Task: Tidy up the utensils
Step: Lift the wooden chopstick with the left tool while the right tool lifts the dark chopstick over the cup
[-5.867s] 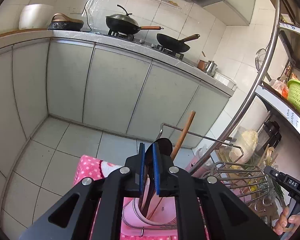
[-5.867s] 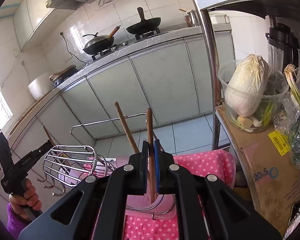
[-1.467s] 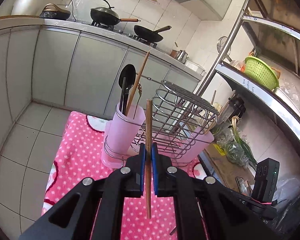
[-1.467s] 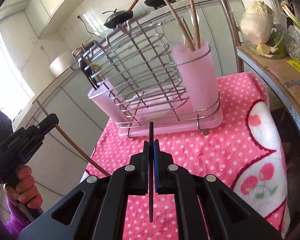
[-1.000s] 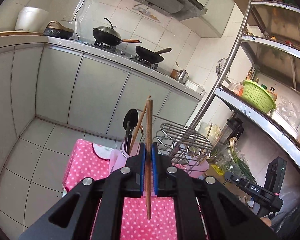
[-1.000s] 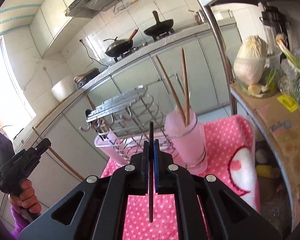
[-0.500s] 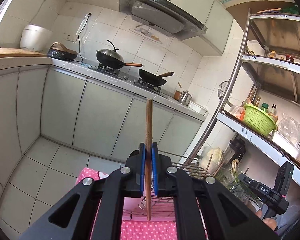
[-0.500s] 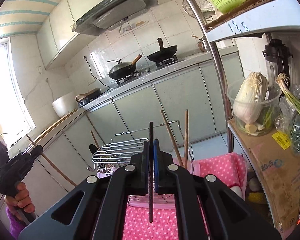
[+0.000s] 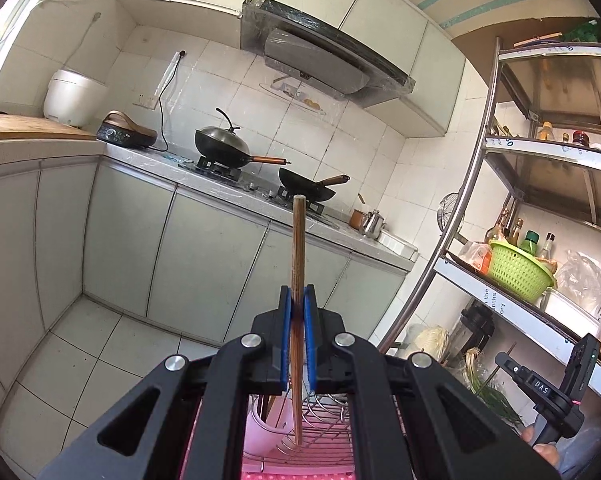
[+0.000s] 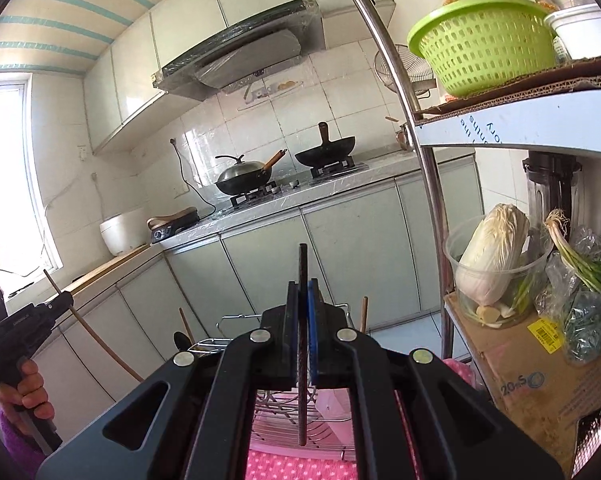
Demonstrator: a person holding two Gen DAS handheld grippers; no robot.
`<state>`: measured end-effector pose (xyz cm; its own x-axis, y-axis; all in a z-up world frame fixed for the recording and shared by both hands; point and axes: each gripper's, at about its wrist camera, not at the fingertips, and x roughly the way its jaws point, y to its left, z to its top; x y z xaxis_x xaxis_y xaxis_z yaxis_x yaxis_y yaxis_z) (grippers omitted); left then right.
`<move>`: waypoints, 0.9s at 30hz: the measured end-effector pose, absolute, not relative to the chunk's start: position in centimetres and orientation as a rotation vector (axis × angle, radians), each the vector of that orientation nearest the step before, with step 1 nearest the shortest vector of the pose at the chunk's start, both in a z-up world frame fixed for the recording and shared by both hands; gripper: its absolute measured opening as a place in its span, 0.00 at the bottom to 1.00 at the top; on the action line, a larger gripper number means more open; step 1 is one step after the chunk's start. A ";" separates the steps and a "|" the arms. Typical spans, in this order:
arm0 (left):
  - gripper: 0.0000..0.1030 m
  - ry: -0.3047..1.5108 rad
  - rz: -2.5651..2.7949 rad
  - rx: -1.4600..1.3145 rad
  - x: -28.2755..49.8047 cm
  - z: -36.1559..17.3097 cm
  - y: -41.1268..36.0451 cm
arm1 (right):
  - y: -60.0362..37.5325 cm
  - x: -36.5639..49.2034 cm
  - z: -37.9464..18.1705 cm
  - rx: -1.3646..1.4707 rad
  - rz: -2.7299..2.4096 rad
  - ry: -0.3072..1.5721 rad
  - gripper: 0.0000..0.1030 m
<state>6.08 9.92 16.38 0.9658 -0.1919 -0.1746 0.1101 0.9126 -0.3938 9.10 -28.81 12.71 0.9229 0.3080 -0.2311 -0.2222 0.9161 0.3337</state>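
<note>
Both grippers have risen above the wire rack: the left gripper clamps a wooden chopstick upright, the right gripper a dark chopstick, poised for dropping into the holders.

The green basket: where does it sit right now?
The green basket sits on the metal shelving rack at the right of both views, beside bottles and above the cabbage.

Showing matte black left gripper and right gripper frames with triangular cut-outs, round silver screws and blue pads on the fingers. Wearing a purple sleeve behind a black pistol-style handle printed in white lettering.
</note>
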 end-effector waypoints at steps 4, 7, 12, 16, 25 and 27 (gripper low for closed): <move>0.05 0.206 -0.153 -0.382 7.2 16.4 9.7 | -29.1 9.8 13.2 0.296 0.258 0.259 0.04; 0.05 0.208 -0.138 -0.368 8.2 16.0 9.4 | -29.2 10.5 13.5 0.281 0.238 0.242 0.04; 0.05 0.231 -0.118 -0.357 10.2 14.9 9.2 | -29.3 11.7 13.2 0.254 0.198 0.229 0.04; 0.05 0.259 -0.119 -0.364 11.7 13.7 9.2 | -29.4 13.4 12.2 0.253 0.178 0.254 0.04; 0.05 0.333 -0.128 -0.342 14.5 11.3 8.6 | -29.1 16.8 9.1 0.248 0.172 0.353 0.04; 0.05 0.351 -0.129 -0.338 14.8 10.7 8.4 | -29.0 17.3 8.1 0.247 0.174 0.382 0.04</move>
<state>14.79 8.44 10.71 0.9317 -0.1813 -0.3146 0.0654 0.9360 -0.3457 17.28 -28.96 8.13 0.9137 0.2136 -0.3457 -0.1213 0.9553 0.2696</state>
